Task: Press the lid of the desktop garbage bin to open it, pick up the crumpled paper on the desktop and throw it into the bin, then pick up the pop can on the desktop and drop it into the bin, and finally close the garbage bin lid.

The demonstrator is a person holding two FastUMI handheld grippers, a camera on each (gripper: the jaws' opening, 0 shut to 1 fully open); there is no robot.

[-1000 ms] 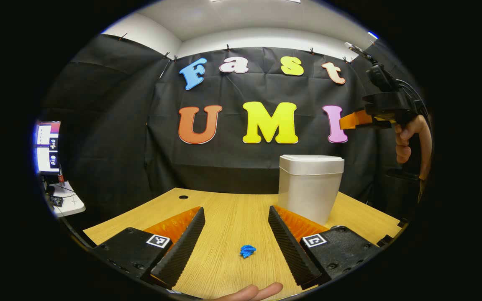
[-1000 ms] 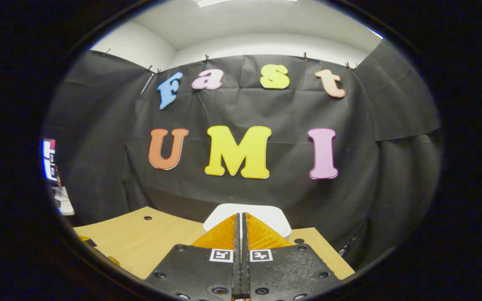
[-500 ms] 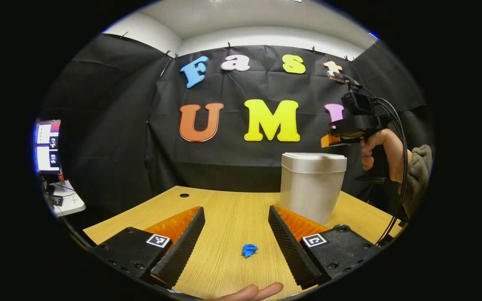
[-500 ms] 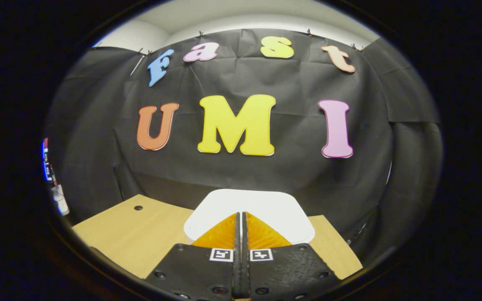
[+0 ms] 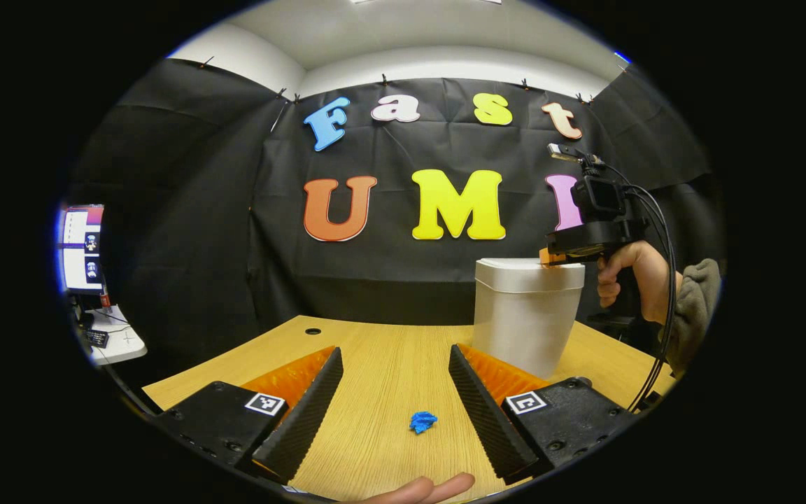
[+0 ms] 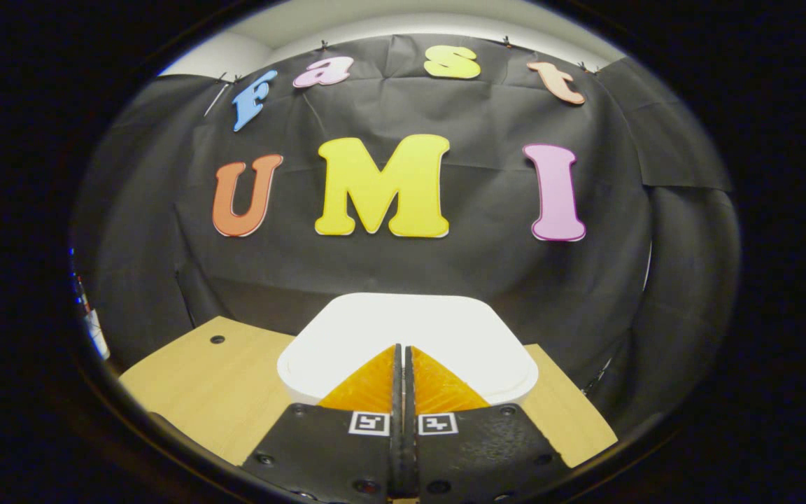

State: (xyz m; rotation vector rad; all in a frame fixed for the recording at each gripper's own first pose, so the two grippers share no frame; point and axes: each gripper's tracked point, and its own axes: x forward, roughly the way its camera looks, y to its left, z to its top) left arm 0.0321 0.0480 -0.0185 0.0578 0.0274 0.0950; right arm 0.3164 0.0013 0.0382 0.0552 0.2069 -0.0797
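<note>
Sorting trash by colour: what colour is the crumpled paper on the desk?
Blue. The crumpled paper shows best in the left gripper view, lying on the wooden desk.

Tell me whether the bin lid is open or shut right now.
Shut. The lid lies flat on the white bin with no gap showing, and the right gripper, fingers together, is at its top.

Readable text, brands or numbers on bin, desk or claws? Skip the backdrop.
Bin and lid: none visible.
Crumpled paper: none.
Left claw: square black-and-white markers, patterns only, no words.
Right claw: same kind of markers, no words.
Screen at far left: too small to read.
</note>
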